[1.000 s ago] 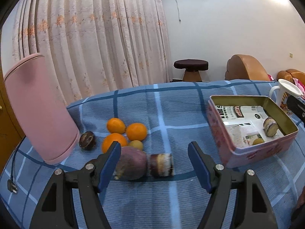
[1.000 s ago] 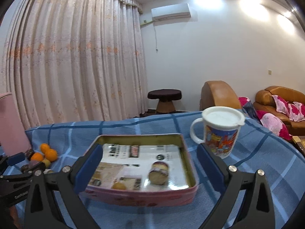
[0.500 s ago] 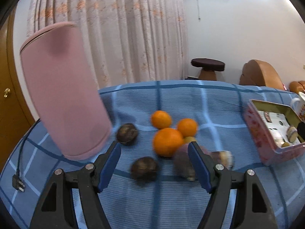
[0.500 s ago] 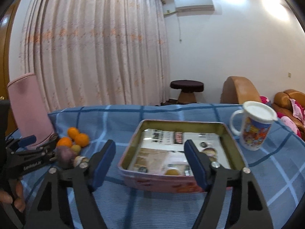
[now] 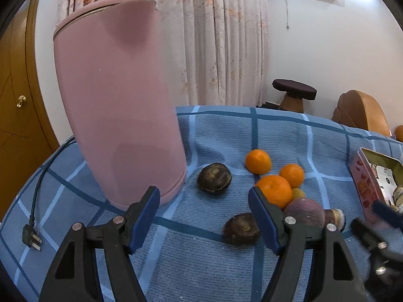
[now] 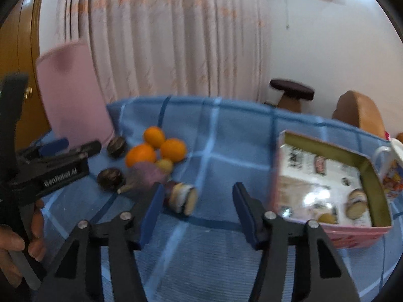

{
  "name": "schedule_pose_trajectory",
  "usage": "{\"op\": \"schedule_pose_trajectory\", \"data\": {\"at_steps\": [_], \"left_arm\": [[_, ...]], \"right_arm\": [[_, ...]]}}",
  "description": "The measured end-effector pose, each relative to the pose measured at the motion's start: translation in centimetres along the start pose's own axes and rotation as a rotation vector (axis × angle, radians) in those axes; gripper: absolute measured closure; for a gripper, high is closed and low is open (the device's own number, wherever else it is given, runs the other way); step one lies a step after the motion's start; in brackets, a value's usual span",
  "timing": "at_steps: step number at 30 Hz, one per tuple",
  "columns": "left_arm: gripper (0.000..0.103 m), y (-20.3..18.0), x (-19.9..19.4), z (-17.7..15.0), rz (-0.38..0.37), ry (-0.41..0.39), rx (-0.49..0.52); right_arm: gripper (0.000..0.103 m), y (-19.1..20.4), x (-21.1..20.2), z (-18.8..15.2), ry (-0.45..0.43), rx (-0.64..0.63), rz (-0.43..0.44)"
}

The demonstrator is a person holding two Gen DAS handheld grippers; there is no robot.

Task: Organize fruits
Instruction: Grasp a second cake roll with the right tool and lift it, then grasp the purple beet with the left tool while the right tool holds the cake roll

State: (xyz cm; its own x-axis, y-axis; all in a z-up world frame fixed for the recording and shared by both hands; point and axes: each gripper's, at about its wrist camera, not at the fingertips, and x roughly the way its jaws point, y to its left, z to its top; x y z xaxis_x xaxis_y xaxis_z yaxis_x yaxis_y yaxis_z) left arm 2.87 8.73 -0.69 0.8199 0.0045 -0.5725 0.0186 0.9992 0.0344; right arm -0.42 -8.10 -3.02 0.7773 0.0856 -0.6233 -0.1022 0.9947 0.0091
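My left gripper is open and empty, low over the blue checked cloth. Ahead of it lie two dark brown fruits, three oranges, a small yellow fruit, a purple fruit and a cut piece. My right gripper is open and empty, with the cut piece just beyond its left finger. The pink tin at the right holds a cut piece and a small yellow fruit. The left gripper also shows at the left of the right wrist view.
A tall pink kettle stands at the left, close to my left finger; its cord and plug lie on the cloth. A white printed mug stands behind the tin. A stool and armchairs are beyond the table.
The left gripper has swung left toward the kettle and the dark fruits. The right gripper has swung left from the tin toward the fruit pile. Both stay open.
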Motion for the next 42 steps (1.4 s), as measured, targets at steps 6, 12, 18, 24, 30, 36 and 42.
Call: {"op": "schedule_pose_trajectory", "data": {"at_steps": [6, 12, 18, 24, 30, 36, 42], "left_arm": [[0.029, -0.1, -0.1, 0.1, 0.009, 0.001, 0.007], [0.029, -0.2, 0.1, 0.4, 0.007, 0.006, 0.002], [0.029, -0.1, 0.2, 0.4, 0.002, 0.013, -0.013], [0.029, -0.3, 0.1, 0.3, -0.005, 0.015, -0.003], [0.029, -0.4, 0.2, 0.3, -0.01, 0.022, 0.001], [0.029, -0.5, 0.1, 0.3, -0.013, 0.017, 0.002], [0.029, -0.3, 0.3, 0.4, -0.017, 0.026, -0.008]], "right_arm": [[0.06, 1.0, 3.0, 0.1, 0.125, -0.015, 0.012], [0.06, 0.8, 3.2, 0.5, 0.107, -0.003, 0.005], [0.062, -0.1, 3.3, 0.2, 0.124, 0.063, 0.05], [0.067, 0.2, 4.3, 0.7, 0.161, 0.06, 0.033], [0.062, -0.1, 5.5, 0.9, 0.195, 0.087, 0.062], [0.053, -0.5, 5.8, 1.2, 0.186, 0.105, 0.08], [0.043, -1.1, 6.3, 1.9, 0.179, 0.131, 0.083]]}}
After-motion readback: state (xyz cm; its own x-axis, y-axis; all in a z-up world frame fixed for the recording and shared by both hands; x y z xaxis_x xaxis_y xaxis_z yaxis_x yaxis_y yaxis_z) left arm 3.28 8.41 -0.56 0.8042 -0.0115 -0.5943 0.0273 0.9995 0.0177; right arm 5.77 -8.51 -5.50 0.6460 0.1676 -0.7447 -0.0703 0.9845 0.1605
